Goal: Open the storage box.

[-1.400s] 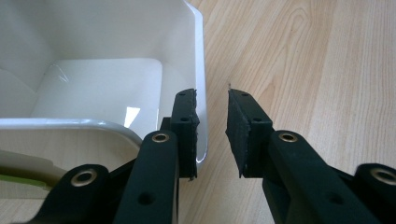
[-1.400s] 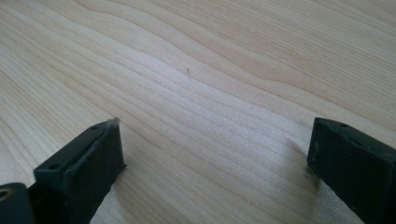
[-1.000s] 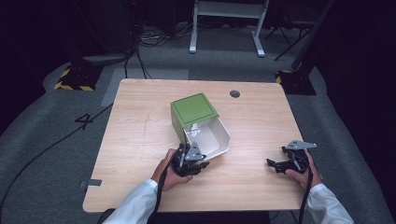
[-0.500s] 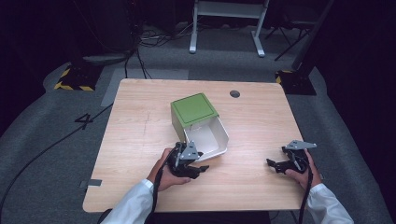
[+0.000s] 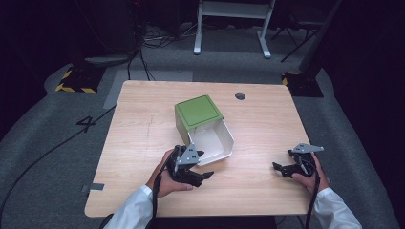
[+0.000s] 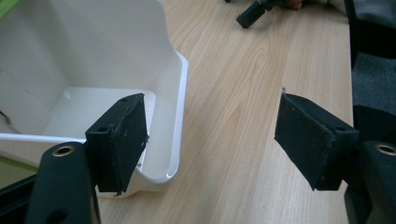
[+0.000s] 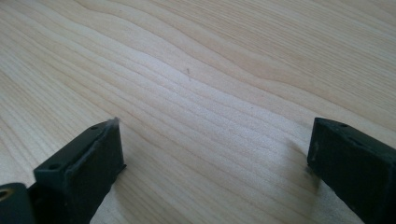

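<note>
My left gripper (image 5: 203, 174) sits at the near corner of the white drawer (image 5: 217, 143), and its jaws have just been opening: they now stand wide apart with nothing pressed between them. In the left gripper view one pad (image 6: 122, 140) hangs just inside the drawer's front rim, the other out over bare wood, so the rim runs between them untouched. I judge that I have let go of that front wall and am easing off it.

The drawer stands pulled out of the green box (image 5: 198, 113) toward me, near the middle of the worktop (image 5: 143, 124). Its back end is tucked under the green top, which keeps it level and its mouth open upward. What I can see of its inside is bare white floor and walls; the part under the green top is hidden, so I cannot say whether anything lies there.

My right gripper (image 5: 286, 168) rests well apart at the near right of the worktop, jaws wide open over plain wood, holding nothing. I take it as parked there to leave the box free for the left hand (image 5: 165, 179).
</note>
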